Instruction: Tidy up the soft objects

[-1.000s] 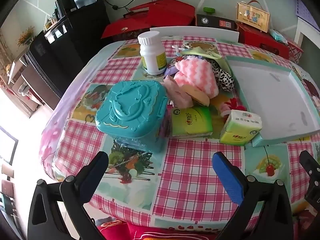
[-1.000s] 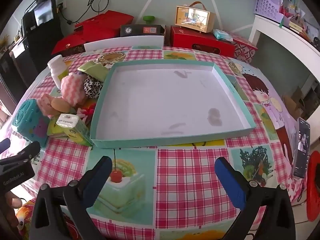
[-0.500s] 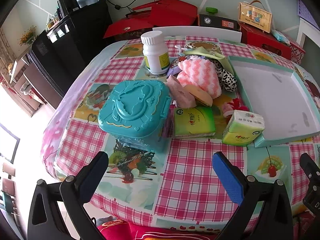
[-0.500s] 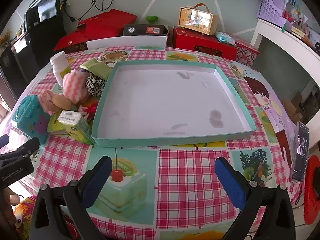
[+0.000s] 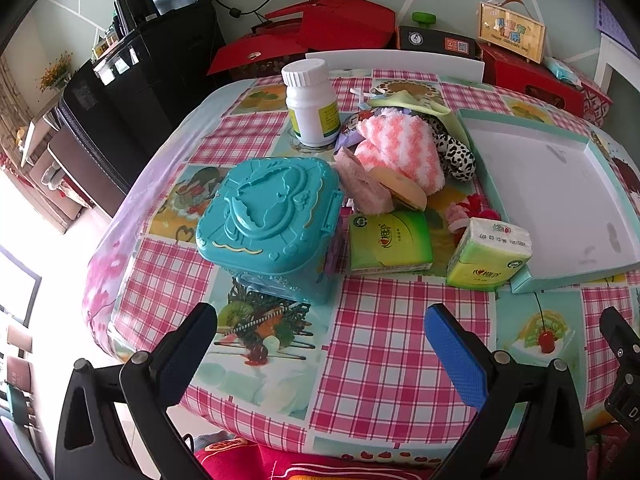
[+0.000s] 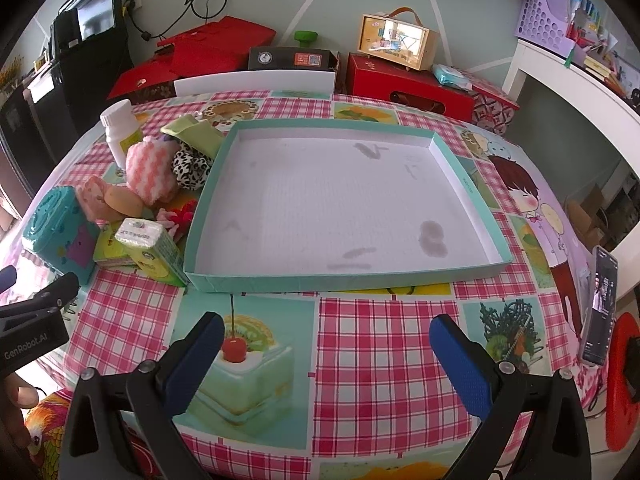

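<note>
A checked cloth covers the counter (image 6: pixel 380 344). The tray (image 6: pixel 468 196) at frame centre holds nothing yet — the soft pile (image 5: pixel 400 148), upper centre in the left view, sits untouched beside it. Left claw (image 5: pixel 320 344) and right claw (image 6: pixel 326 350) gape, holding nothing; sorting looks unstarted.

The shallow tray (image 6: pixel 466 184) lay at the centre of the table (image 6: pixel 384 344), with the soft items heaped just beside its left wall. In that heap the striped fluffy cloth (image 5: pixel 400 148) rested against the spotted cloth (image 5: pixel 456 152), with the bottle (image 5: pixel 312 104) behind them. The lidded box (image 5: pixel 268 216) stood left of the flat tissue pack (image 5: pixel 390 240), and the upright tissue pack (image 5: pixel 488 254) touched the tray's near left corner.
</note>
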